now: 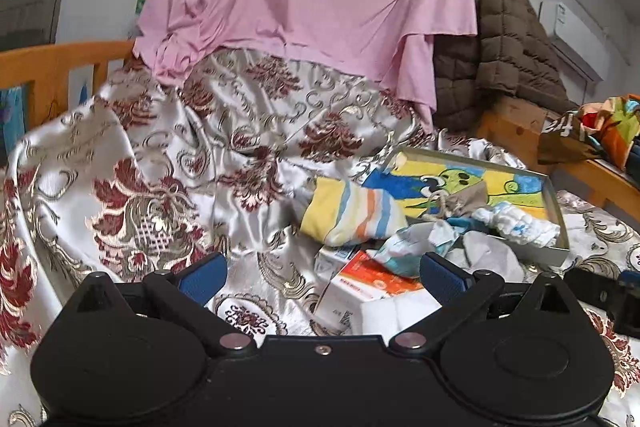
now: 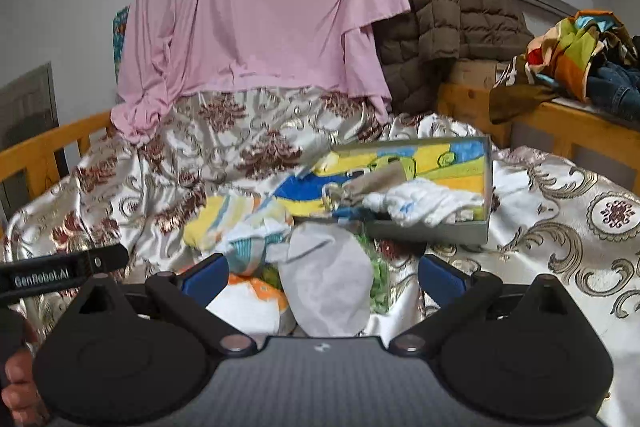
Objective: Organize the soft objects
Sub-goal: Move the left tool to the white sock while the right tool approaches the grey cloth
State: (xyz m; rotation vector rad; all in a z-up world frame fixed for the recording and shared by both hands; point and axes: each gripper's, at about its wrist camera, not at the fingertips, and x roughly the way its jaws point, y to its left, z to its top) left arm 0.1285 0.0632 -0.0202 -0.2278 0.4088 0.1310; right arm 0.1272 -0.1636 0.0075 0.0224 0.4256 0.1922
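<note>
Grey sock point(image 2: 326, 283) lies loose on the brocade bedspread point(image 2: 560, 227), directly ahead of the right gripper point(image 2: 320, 277), between its fingers but untouched. Jaws spread wide, nothing pinched. Left gripper point(image 1: 322, 277) likewise spread and empty, over a white carton with orange print point(image 1: 376, 287).

Beside the grey sock, to its left: a crumpled white-and-teal cloth point(image 2: 256, 247), then a yellow striped roll point(image 2: 224, 217) farther left. All three sit outside the tray, just near of it.

Risks, as judgement:
- Sock overlaps the teal cloth and the carton; a deep pinch may take two items at once, or the bedspread.
- Satin bedspread is slick and rumpled; a push before closing could slide the sock away.
- Limp sock will dangle; it may snag the tray's near wall on the way in.
- Grippers are close together; they could collide.

Container: shallow grey tray point(image 2: 432, 231), far right of the pile, lined with a bright cartoon towel point(image 2: 460, 167). Holds a white bundled cloth point(image 2: 424, 205) at its near right, a beige drawstring pouch point(image 2: 372, 183) at centre, something blue beneath, not identifiable. Room remains at the far side.
</note>
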